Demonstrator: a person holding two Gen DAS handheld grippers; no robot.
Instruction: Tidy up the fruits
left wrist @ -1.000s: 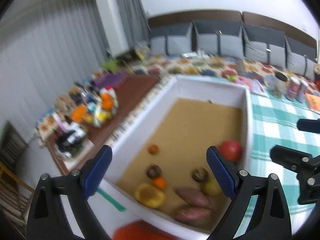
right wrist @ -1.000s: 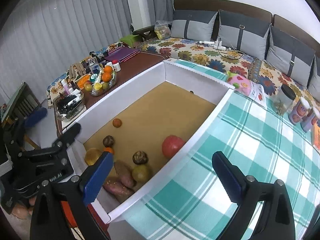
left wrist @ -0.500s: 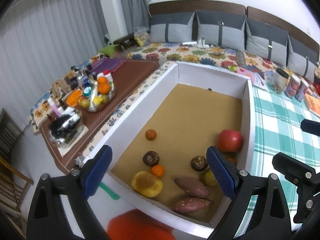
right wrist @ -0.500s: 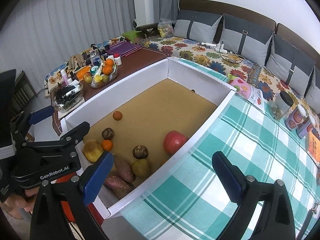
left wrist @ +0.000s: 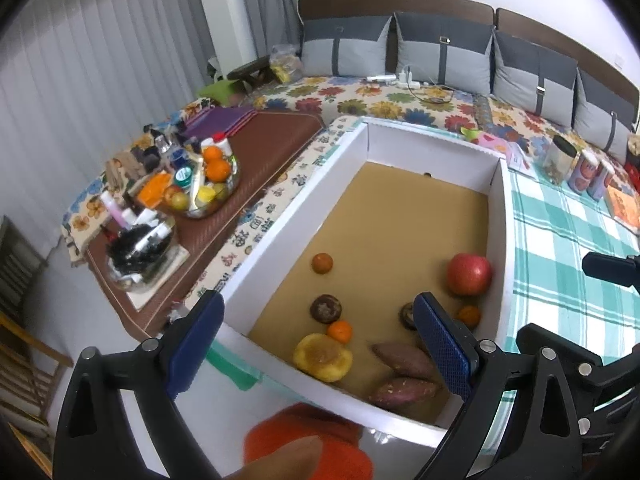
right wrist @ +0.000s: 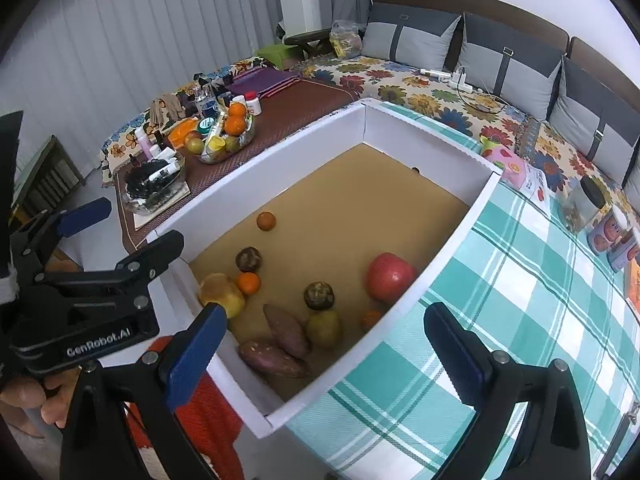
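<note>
A white box [left wrist: 498, 240] [right wrist: 448, 240] with a brown floor holds several fruits at its near end. I see a red apple [left wrist: 468, 273] [right wrist: 390, 277], small oranges [left wrist: 322, 263] [right wrist: 266, 221], two dark round fruits [left wrist: 326, 308] [right wrist: 319, 295], a yellow fruit [left wrist: 322, 356] [right wrist: 221, 294], a green fruit [right wrist: 324, 328] and two sweet potatoes [left wrist: 402, 392] [right wrist: 286, 330]. My left gripper [left wrist: 318, 350] is open above the box's near edge. My right gripper [right wrist: 324, 354] is open above the box's near right corner. Both are empty.
A checked teal cloth [right wrist: 520, 300] lies right of the box, with jars [left wrist: 560, 158] at its far end. A brown side table [left wrist: 260, 152] on the left holds a bowl of fruit [left wrist: 200, 188] and bottles. A sofa with grey cushions [left wrist: 440, 52] stands behind.
Both grippers have risen and pulled back a little, so more of the box's near end shows. The left view has sharpened from blur. Nothing was grasped.
</note>
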